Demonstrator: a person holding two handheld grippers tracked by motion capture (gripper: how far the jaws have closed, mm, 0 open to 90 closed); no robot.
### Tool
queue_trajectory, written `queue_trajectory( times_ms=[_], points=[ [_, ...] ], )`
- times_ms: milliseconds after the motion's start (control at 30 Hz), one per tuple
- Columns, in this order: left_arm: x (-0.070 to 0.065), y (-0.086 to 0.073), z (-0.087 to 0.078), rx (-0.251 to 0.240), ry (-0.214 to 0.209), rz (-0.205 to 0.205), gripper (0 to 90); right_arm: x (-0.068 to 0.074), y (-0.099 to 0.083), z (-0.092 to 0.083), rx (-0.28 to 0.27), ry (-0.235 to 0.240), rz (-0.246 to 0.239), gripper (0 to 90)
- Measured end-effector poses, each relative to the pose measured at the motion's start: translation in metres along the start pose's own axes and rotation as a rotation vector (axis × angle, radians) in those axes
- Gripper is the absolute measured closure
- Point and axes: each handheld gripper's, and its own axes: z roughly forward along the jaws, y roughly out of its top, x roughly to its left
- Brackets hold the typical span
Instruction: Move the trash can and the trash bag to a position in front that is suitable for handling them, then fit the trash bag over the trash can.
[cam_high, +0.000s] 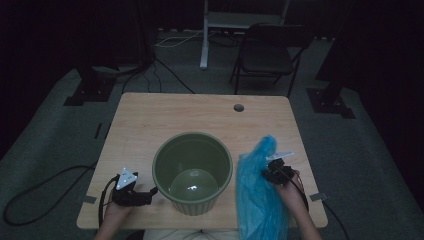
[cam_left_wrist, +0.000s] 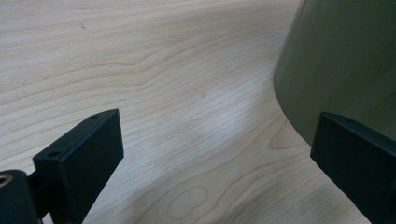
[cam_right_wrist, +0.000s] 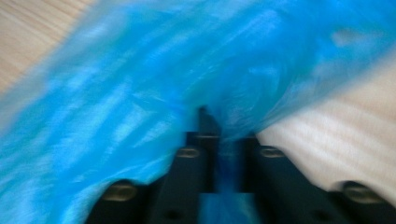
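A: While the right gripper (cam_high: 272, 172) clamps a fold of the blue plastic bag (cam_high: 260, 192), that bag hangs at the table's (cam_high: 150, 112) right near edge, just beside the green bin (cam_high: 192, 170).

B: And the lining?

A: Not begun, it seems, though the close view blurs. The left gripper (cam_high: 150, 192) rests open, near the bin's left wall, holding nothing.

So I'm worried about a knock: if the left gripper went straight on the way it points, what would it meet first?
Probably the green pot: the left gripper has its open jaws low over the table, and one jaw already lines up with the pot's wall.
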Motion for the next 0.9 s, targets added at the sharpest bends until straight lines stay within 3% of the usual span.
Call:
queue_trajectory(
  times_ms=[100,167,300,600,633,733,900],
  points=[
    [-0.001,0.001,0.002,0.0,-0.004,0.007,3.1,-0.012,-0.007,-0.004,-0.007,0.079,0.066,89.9],
    [-0.002,0.003,0.003,0.0,-0.007,0.008,3.1,-0.015,-0.011,-0.007,-0.002,0.069,0.064,90.0],
    [-0.004,0.004,0.009,0.011,-0.014,0.019,3.1,-0.021,-0.017,-0.011,-0.017,0.095,0.105,90.0],
    [-0.011,0.013,0.016,0.028,-0.025,0.058,3.1,-0.032,-0.027,-0.027,-0.081,0.112,0.156,90.0],
    [-0.012,0.015,0.018,0.033,-0.022,0.071,3.1,-0.036,-0.029,-0.035,-0.112,0.111,0.172,89.9],
    [-0.012,0.016,0.018,0.026,-0.022,0.062,3.1,-0.037,-0.03,-0.038,-0.123,0.111,0.176,90.0],
    [-0.014,0.018,0.02,0.029,-0.023,0.07,3.1,-0.044,-0.028,-0.065,-0.219,0.118,0.2,90.0]
  ],
)
